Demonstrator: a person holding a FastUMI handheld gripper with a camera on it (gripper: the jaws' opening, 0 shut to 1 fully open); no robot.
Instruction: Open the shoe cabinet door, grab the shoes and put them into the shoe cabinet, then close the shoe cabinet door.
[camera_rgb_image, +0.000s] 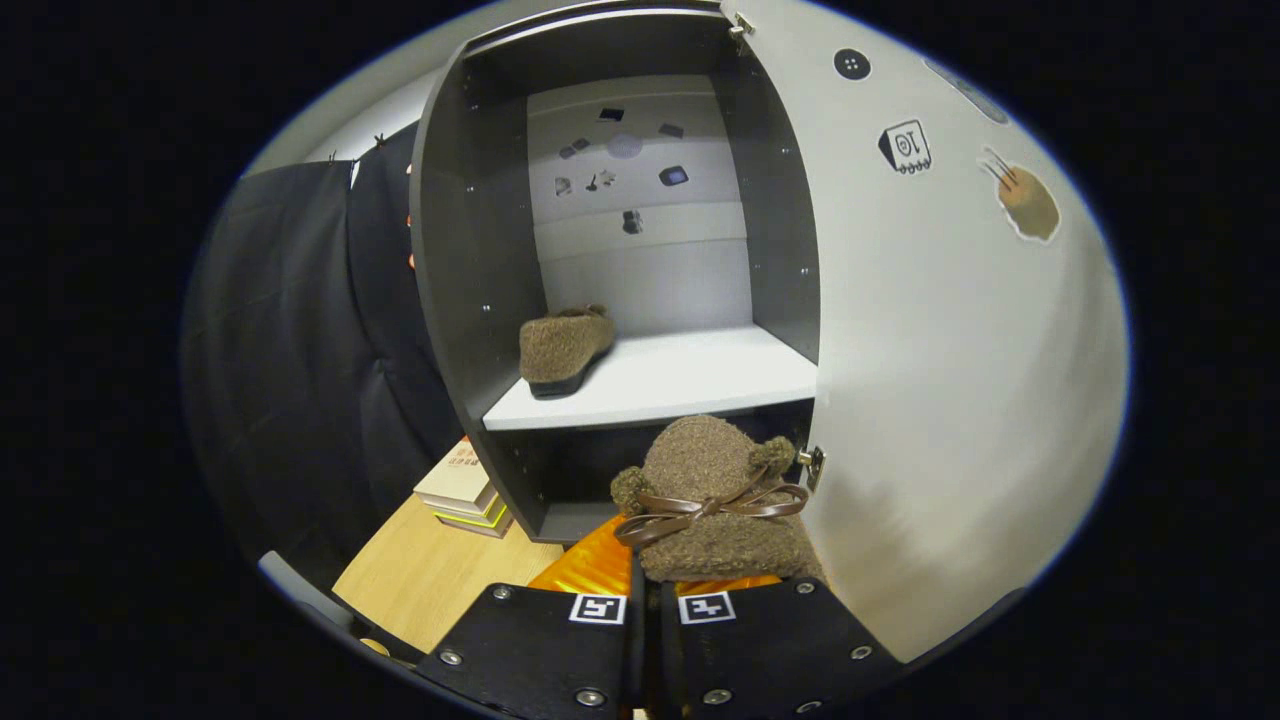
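Open cabinet (470, 250) ahead, one shoe (563, 345) on shelf (680, 385), toe toward the opening. Tool (648, 590) clenched on second shoe (715, 500), bow uppermost, below shelf.

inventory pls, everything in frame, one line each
shoe cabinet: 1, grey, door open, ahead of the fingers
door: 1, white, stickers, swung open beside the cabinet
shelf: 1, white, inside cabinet
shoe on shelf: 1, brown fuzzy, near the shelf's front corner
held shoe: 1, brown fuzzy, ribbon bow, just ahead of the fingers, below shelf level
books: small stack, on wooden table beside cabinet
gripper: 1, fingers closed together on the held shoe
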